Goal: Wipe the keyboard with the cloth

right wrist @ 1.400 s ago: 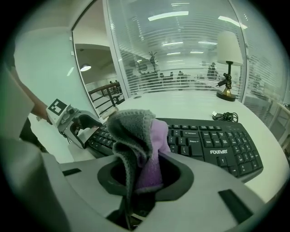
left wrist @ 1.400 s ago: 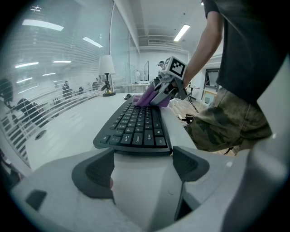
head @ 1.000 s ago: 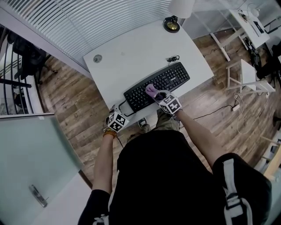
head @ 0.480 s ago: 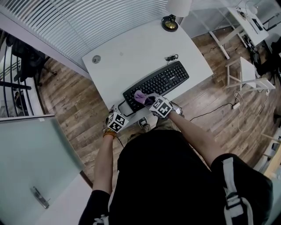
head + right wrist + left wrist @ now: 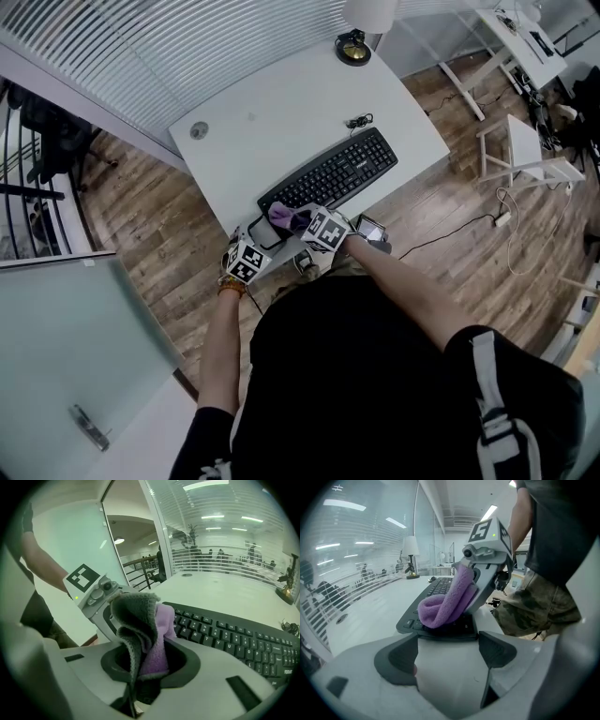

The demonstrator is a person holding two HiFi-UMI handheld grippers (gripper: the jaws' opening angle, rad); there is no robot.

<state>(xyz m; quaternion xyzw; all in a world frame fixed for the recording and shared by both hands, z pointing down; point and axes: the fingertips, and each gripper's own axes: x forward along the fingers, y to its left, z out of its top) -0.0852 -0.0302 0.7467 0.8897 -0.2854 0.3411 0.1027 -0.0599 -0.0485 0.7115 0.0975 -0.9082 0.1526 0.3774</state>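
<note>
A black keyboard [image 5: 330, 176] lies slantwise near the front edge of the white desk [image 5: 281, 112]. My right gripper [image 5: 298, 223] is shut on a purple cloth [image 5: 282, 217] and presses it onto the keyboard's left end. In the right gripper view the cloth [image 5: 149, 634], purple with a grey side, bunches up between the jaws of that gripper [image 5: 150, 660], with the keys [image 5: 234, 637] to its right. My left gripper [image 5: 246, 247] sits at the desk's front corner just left of the keyboard. It is open [image 5: 450, 644], with only bare desk between its fingers; the cloth [image 5: 443, 604] lies ahead of it.
A lamp base [image 5: 353, 48] stands at the desk's far right corner, and a coiled cable [image 5: 356, 121] lies behind the keyboard. A round grommet [image 5: 198, 130] sits far left. A white stool [image 5: 518, 150] stands on the wood floor to the right. A glass partition [image 5: 66, 347] is at left.
My right gripper has slid the cloth leftward along the keyboard, from its middle to its left end. The left gripper has stayed at the desk corner.
</note>
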